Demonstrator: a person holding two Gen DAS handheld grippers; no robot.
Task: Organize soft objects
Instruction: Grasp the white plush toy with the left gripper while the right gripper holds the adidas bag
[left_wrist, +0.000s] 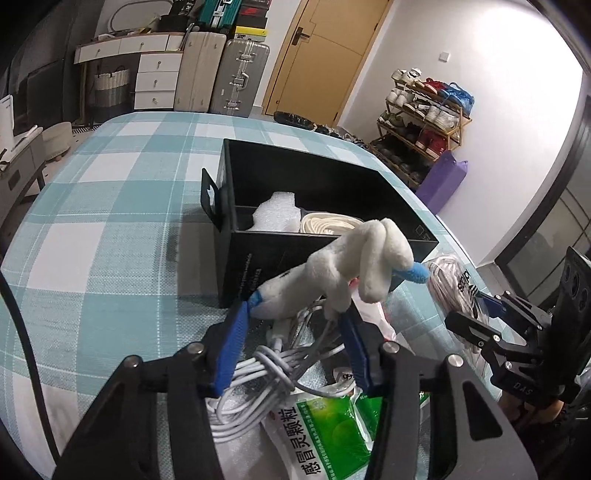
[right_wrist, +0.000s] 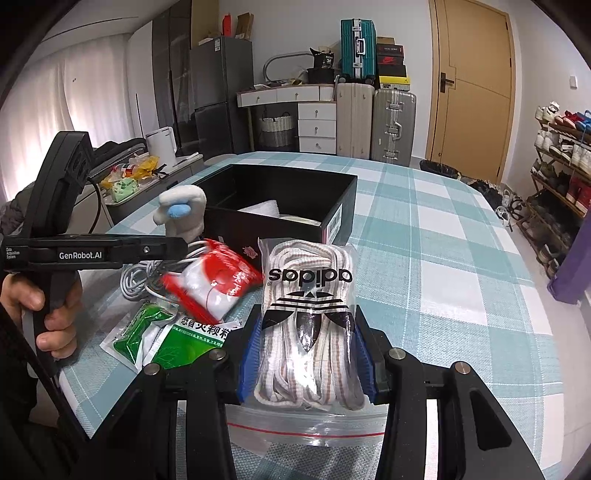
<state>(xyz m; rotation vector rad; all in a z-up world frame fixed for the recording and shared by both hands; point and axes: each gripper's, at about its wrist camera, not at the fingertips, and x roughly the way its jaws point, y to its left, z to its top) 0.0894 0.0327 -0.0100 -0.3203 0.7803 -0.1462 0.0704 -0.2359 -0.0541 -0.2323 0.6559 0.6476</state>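
**Plush toy gripped, laces bag clamped**

Left gripper (left_wrist: 291, 314) pinches the plush toy (left_wrist: 343, 266) low on its body, just in front of the black box (left_wrist: 332, 177). Toy looks light and floppy; a mid-body grip is safer. Right gripper (right_wrist: 306, 354) is clamped on the slippery bag of laces (right_wrist: 308, 314).

Home, probably: suitcases (right_wrist: 392, 125), shoe rack (left_wrist: 421, 122)

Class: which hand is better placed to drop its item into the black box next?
Probably the left: its gripper holds the plush toy right beside the black box.
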